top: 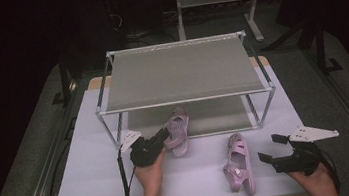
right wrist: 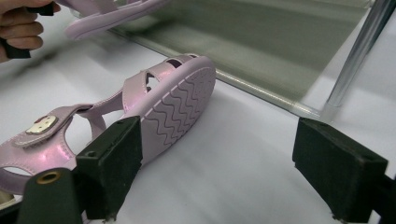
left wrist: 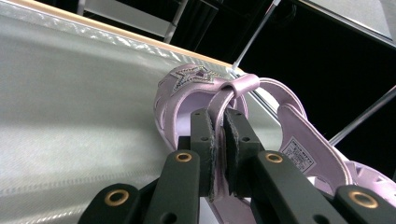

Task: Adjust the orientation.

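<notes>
Pink sandal (top: 178,131) held by left tool (top: 163,137) at rack (top: 184,71) lower shelf edge; second sandal (top: 239,163) lies on desk (top: 91,178) beside right tool (top: 271,148). Left gripper view: jaws clamped on strap (left wrist: 223,105). Right gripper view: jaws apart, second sandal's sole (right wrist: 180,109) just beside one jaw.

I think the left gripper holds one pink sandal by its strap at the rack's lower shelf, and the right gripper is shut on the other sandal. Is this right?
Not quite: the right gripper is open beside the other sandal, as the right gripper view shows. The left gripper does grip one pink sandal by its strap.
</notes>
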A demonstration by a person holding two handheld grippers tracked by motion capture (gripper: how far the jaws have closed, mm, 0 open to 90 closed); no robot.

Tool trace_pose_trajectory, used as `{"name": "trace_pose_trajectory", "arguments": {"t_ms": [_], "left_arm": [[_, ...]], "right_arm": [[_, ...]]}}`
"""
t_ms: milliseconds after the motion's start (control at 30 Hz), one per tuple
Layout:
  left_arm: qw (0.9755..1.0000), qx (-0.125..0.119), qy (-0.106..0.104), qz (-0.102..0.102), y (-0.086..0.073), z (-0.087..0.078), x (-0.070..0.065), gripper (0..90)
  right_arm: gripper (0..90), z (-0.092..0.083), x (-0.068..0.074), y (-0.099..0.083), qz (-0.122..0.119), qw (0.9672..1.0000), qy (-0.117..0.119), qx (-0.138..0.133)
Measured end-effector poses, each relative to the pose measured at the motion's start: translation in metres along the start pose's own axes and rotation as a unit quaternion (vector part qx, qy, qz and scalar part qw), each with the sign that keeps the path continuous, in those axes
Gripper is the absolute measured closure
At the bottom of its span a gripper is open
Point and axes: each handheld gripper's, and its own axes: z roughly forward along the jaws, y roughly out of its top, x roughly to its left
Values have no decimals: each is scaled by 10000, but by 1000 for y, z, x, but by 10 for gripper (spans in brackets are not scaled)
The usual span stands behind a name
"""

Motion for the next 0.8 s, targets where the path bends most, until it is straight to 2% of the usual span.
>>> {"name": "trace_pose_trajectory", "arguments": {"t_ms": [167, 367, 400, 600, 633, 800], "left_arm": [[9999, 46, -47, -115, 4, 9, 6, 833], [10000, -52, 16, -50, 9, 18, 9, 833], [9999, -77, 13, -98, 8, 21, 12, 833], [9996, -122, 209, -125, 5, 29, 18, 832], [9994, -199, 242, -146, 4, 31, 19, 832], [9994, -243, 246, -36, 5, 34, 21, 832]], "right_arm": [[159, 1, 2, 0, -32, 10000, 9, 7], [159, 1, 2, 1, -48, 10000, 49, 14], [159, 1, 2, 1, -48, 10000, 51, 8], [159, 1, 2, 0, -28, 10000, 80, 28], [159, 1, 2, -1, -25, 9999, 93, 30], [159, 1, 1, -1, -3, 9999, 101, 12]]}}
